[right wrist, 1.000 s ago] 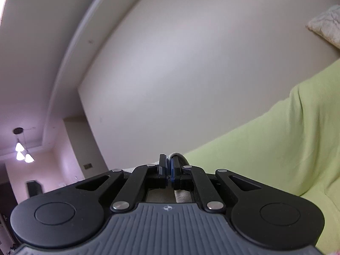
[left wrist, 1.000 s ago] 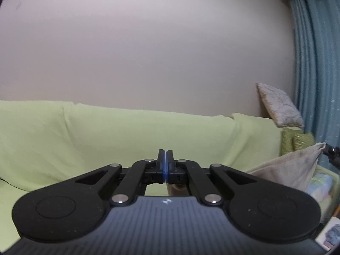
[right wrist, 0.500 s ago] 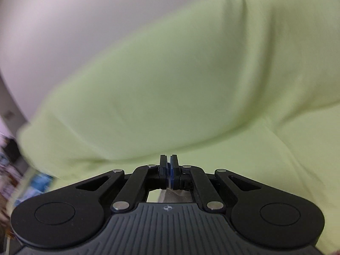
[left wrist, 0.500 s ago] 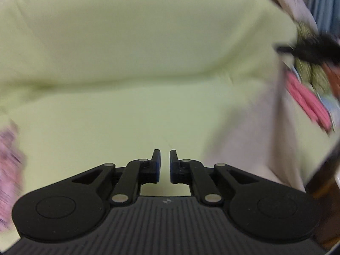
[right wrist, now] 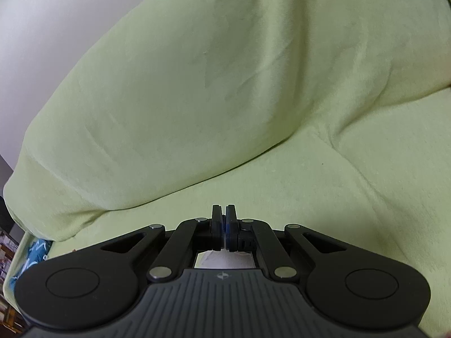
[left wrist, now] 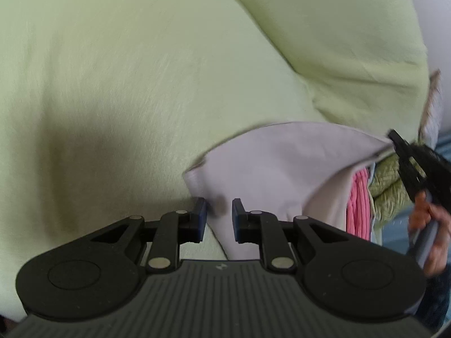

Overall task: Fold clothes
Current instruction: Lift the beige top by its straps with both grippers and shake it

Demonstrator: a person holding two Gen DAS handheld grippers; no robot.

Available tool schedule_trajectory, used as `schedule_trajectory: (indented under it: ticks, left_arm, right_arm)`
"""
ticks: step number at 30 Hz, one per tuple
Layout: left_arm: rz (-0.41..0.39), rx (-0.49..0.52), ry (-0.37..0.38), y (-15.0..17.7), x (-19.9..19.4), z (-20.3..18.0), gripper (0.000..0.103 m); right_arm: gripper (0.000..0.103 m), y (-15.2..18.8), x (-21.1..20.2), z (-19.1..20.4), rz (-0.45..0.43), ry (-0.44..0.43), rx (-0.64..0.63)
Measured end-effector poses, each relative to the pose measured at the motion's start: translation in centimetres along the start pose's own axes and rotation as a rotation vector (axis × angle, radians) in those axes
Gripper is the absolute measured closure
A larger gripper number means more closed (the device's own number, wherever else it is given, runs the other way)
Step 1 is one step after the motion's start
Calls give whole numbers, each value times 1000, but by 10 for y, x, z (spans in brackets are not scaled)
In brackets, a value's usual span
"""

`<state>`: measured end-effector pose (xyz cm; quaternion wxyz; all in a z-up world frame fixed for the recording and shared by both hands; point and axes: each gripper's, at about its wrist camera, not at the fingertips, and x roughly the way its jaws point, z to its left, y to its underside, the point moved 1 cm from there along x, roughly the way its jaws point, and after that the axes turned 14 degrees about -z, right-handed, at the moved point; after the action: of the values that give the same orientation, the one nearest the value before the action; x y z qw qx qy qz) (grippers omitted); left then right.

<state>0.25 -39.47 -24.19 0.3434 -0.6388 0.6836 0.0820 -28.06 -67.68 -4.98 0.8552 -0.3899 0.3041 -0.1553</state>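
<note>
Between your left gripper (left wrist: pixel 219 219) jaws, slightly apart and gripping nothing, a corner of the pale cloth (left wrist: pixel 282 163) shows, blurred. Your right gripper (right wrist: pixel 224 212) is clamped on its far corner. Behind it, pink fabric (left wrist: pixel 358 205) and a green cushion (left wrist: pixel 389 186) are half hidden on the green sofa cover (left wrist: pixel 141 70).

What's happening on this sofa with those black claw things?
A person is partway through folding laundry with a hand-held claw in each hand. The right claw is shut on one corner of a pale beige cloth, holding it up over the green-covered sofa. The left claw has a gap between its tips and grips nothing, with the cloth's lower corner just beyond it. A pink garment waits beside the cloth.
</note>
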Motion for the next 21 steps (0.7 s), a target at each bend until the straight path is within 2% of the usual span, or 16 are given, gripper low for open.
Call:
schedule_trajectory:
  ticks: [3, 5, 12, 17, 21]
  left_arm:
    - [-26, -98, 34, 4, 13, 10, 100]
    - [-25, -107, 41, 3, 14, 10, 100]
    - [-122, 94, -26, -12, -22, -14, 103]
    - [-249, 232, -1, -32, -67, -45, 103]
    - [-332, 361, 19, -67, -93, -80, 103]
  right_arm:
    - [101, 7, -4, -4, 7, 10, 12]
    - [101, 11, -3, -10, 14, 17, 22]
    - [101, 8, -1, -13, 19, 14, 23]
    - [101, 2, -12, -8, 13, -36, 28]
    - [102, -14, -21, 0, -6, -78, 46]
